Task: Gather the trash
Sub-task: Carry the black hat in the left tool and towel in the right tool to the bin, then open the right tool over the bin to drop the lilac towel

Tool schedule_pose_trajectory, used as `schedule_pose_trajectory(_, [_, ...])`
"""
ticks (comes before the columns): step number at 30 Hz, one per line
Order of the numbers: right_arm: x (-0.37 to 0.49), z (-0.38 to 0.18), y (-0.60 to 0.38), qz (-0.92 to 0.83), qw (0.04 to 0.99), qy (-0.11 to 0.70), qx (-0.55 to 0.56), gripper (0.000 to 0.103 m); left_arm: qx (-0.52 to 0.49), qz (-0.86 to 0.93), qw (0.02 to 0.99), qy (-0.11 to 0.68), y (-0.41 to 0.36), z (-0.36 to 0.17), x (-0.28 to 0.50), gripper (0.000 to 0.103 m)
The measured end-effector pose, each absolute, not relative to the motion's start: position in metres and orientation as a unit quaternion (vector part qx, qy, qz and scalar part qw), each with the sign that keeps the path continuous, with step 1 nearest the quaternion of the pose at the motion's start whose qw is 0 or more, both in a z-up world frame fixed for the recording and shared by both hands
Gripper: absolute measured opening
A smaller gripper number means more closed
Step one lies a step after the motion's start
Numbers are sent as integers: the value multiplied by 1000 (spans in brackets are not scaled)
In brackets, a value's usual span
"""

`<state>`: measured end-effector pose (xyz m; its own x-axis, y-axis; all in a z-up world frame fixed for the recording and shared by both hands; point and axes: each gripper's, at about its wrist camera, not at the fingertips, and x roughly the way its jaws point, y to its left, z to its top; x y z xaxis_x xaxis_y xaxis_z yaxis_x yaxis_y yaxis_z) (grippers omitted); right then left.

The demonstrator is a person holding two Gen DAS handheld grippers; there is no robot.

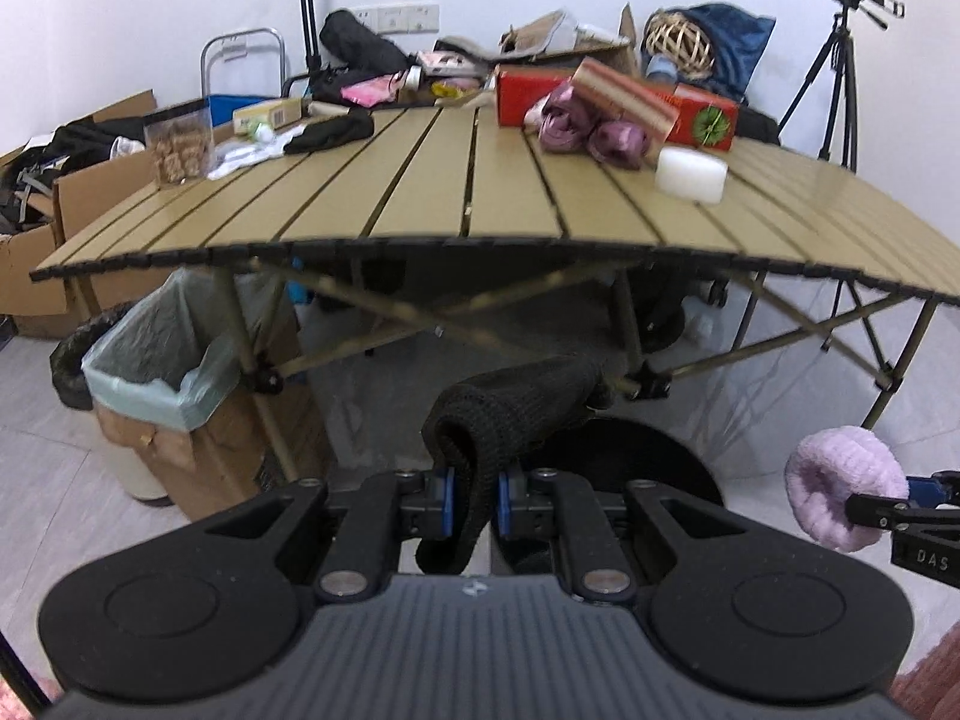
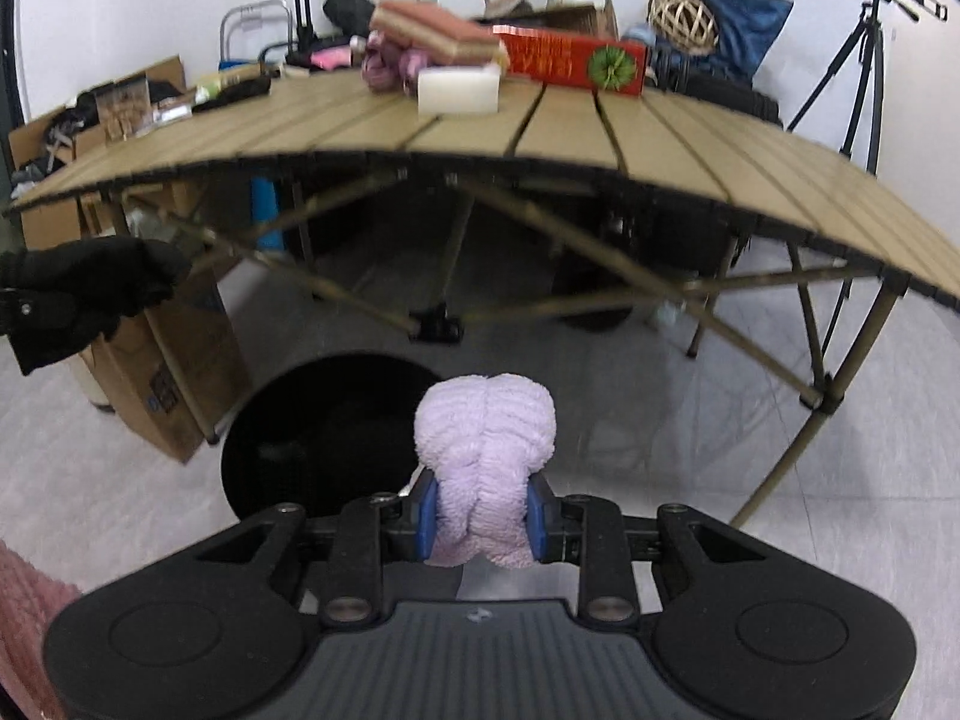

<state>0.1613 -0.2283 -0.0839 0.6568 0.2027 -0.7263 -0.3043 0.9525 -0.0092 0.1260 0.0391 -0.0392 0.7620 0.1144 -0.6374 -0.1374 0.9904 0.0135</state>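
My left gripper (image 1: 474, 507) is shut on a black knitted cloth (image 1: 510, 402) that arches up and away from the blue pads. My right gripper (image 2: 482, 517) is shut on a fluffy lilac cloth (image 2: 486, 426). Both hang in front of the table's near edge, above a round black bin (image 2: 318, 432) on the floor. In the left wrist view the lilac cloth (image 1: 840, 483) and the right gripper's fingers (image 1: 888, 510) show at the far right. In the right wrist view the black cloth (image 2: 84, 288) shows at the far left.
A tan slatted folding table (image 1: 420, 204) carries a red box (image 1: 702, 114), a white block (image 1: 690, 174), purple yarn (image 1: 600, 126), a snack jar (image 1: 180, 147) and clutter at the back. A bag-lined cardboard bin (image 1: 168, 354) stands at the left. A tripod (image 1: 834, 78) stands at the right.
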Motion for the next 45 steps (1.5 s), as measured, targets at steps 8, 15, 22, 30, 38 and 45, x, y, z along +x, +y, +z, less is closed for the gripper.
schedule_pose_trajectory(8, [166,-101,-216,143,889,428,-80,28,-15,86,925,369,52,-55,127,13])
schedule_pose_trajectory(15, [173,-109,-195,165,878,441,-91,28,-20,97,919,381,62,-61,128,13])
schedule_pose_trajectory(22, [183,-115,-168,187,869,447,-99,28,-26,105,913,394,72,-69,128,13])
schedule_pose_trajectory(30, [196,-121,-145,202,863,453,-97,28,-38,111,907,405,83,-74,129,13])
schedule_pose_trajectory(38, [212,-128,-127,202,860,458,-96,28,-45,114,903,411,90,-78,129,13])
schedule_pose_trajectory(45, [220,-134,-119,198,859,461,-101,36,-47,115,903,412,91,-79,129,13])
